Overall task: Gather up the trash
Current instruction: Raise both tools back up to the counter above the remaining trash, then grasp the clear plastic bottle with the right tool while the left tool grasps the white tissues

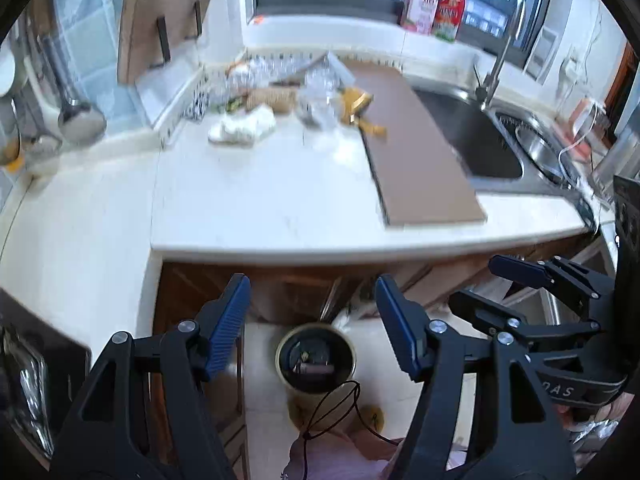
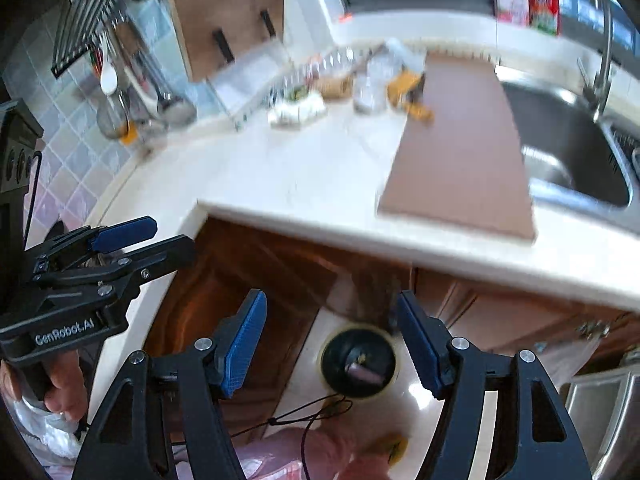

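Trash lies at the back of the white counter (image 1: pixel 260 200): crumpled white tissue (image 1: pixel 242 126), clear plastic wrap (image 1: pixel 320 92), a brown wrapper (image 1: pixel 272 98) and yellow scraps (image 1: pixel 356 100). The same pile shows in the right wrist view (image 2: pixel 352 84). A round bin (image 1: pixel 316 360) with a dark inside stands on the floor below the counter edge; it also shows in the right wrist view (image 2: pixel 358 362). My left gripper (image 1: pixel 314 328) is open and empty above the bin. My right gripper (image 2: pixel 332 344) is open and empty above the bin too, beside the left one.
A brown cutting board (image 1: pixel 416 148) lies beside the steel sink (image 1: pixel 480 140) with its tap (image 1: pixel 500 60). Ladles (image 1: pixel 80 116) hang at the left wall. Wooden cabinet doors (image 2: pixel 248 280) sit under the counter. A black cord (image 1: pixel 332 408) dangles near the bin.
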Tool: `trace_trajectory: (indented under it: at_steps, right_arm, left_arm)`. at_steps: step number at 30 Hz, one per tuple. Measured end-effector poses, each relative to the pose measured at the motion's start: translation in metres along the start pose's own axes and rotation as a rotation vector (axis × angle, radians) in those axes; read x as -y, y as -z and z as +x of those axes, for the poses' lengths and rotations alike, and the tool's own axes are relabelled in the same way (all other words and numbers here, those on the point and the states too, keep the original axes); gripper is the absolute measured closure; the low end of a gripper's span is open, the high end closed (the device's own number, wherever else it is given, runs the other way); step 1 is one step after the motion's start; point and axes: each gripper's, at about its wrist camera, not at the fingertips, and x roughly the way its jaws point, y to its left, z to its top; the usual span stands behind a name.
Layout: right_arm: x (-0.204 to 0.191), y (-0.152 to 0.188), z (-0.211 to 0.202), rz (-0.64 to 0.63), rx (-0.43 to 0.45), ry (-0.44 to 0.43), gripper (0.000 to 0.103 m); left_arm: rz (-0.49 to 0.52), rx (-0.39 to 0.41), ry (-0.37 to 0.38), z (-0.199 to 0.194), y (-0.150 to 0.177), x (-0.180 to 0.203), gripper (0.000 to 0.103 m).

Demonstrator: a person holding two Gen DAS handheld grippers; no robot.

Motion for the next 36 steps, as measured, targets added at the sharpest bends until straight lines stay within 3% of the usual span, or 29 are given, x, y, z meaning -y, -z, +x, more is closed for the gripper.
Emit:
trace_trajectory:
  at_steps: [10,16,24,32,36]
  right_arm:
    - [0.002,-0.103,-0.049,0.043,0.084,0.075,0.034]
    - [0.011,-0.155,-0.049,0.101,0.107,0.11,0.034]
    - [0.013,-0.208,-0.025,0.085,0.074,0.178,0.034]
    - [0.034,-0.26,0.017,0.057,0.032,0.123,0.034]
    - [0.049,-0.292,0.053,0.042,-0.014,0.033,0.034]
  left_arm:
    - [0.001,0.028,0.045,0.022,-0.089,-0.029,0.04]
    - [0.013,0.031,0.038,0.048,-0.133,-0.047,0.04]
    - [0.002,0.012,0.037,0.076,-0.157,-0.062,0.04]
    - [-0.095,-0.023,-0.041,0.113,-0.167,-0.081,0.04]
    - [-0.166,-0.073,-0.073,0.141,-0.177,-0.098,0.04]
